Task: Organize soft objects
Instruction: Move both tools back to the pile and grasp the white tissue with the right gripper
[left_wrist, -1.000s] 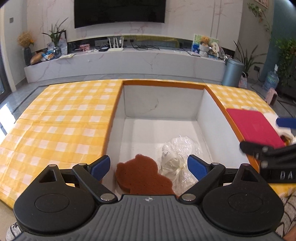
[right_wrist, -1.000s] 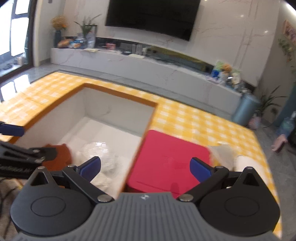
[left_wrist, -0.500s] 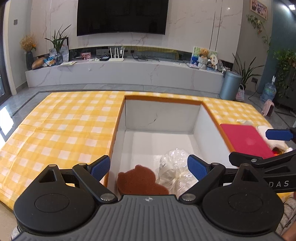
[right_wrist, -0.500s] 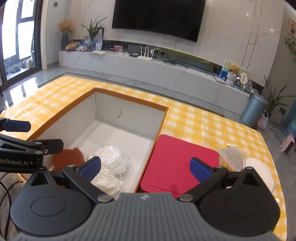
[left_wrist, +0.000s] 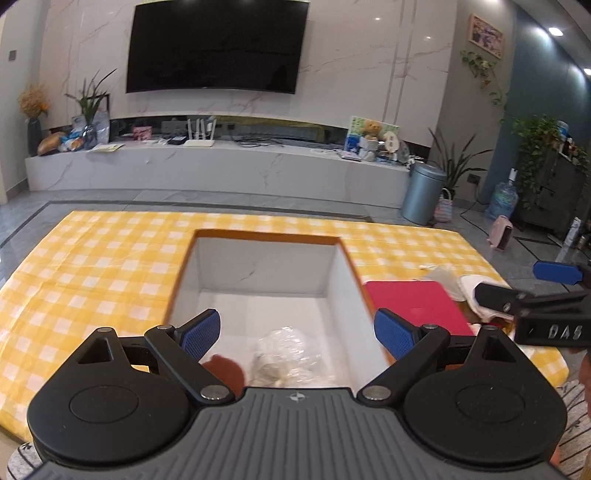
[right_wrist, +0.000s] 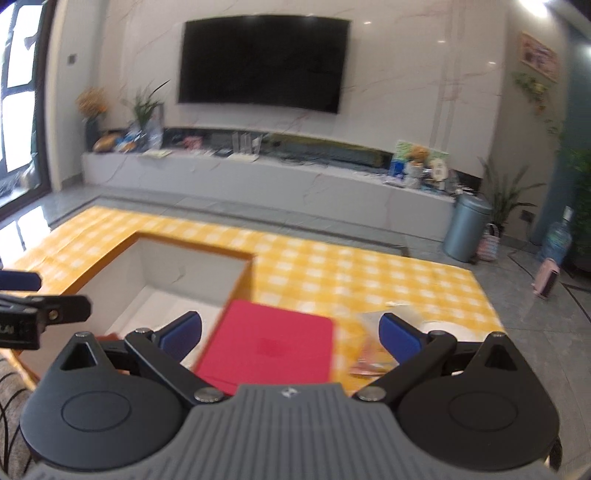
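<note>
A white open box with an orange rim sits in the yellow checked cloth. Inside it lie a brown bear-shaped sponge and a clear crinkled plastic bag. My left gripper is open and empty above the box's near end. My right gripper is open and empty above a red pad, which also shows in the left wrist view. A white soft item and a clear packet lie to the right of the pad.
The right gripper shows at the right edge of the left wrist view. The left gripper shows at the left edge of the right wrist view. A TV wall, a long marble bench and a grey bin stand beyond the table.
Both grippers have risen and pulled back, and both views tilt up towards the room. The box's contents now sit lower in view and are partly hidden. Both grippers stay open.
</note>
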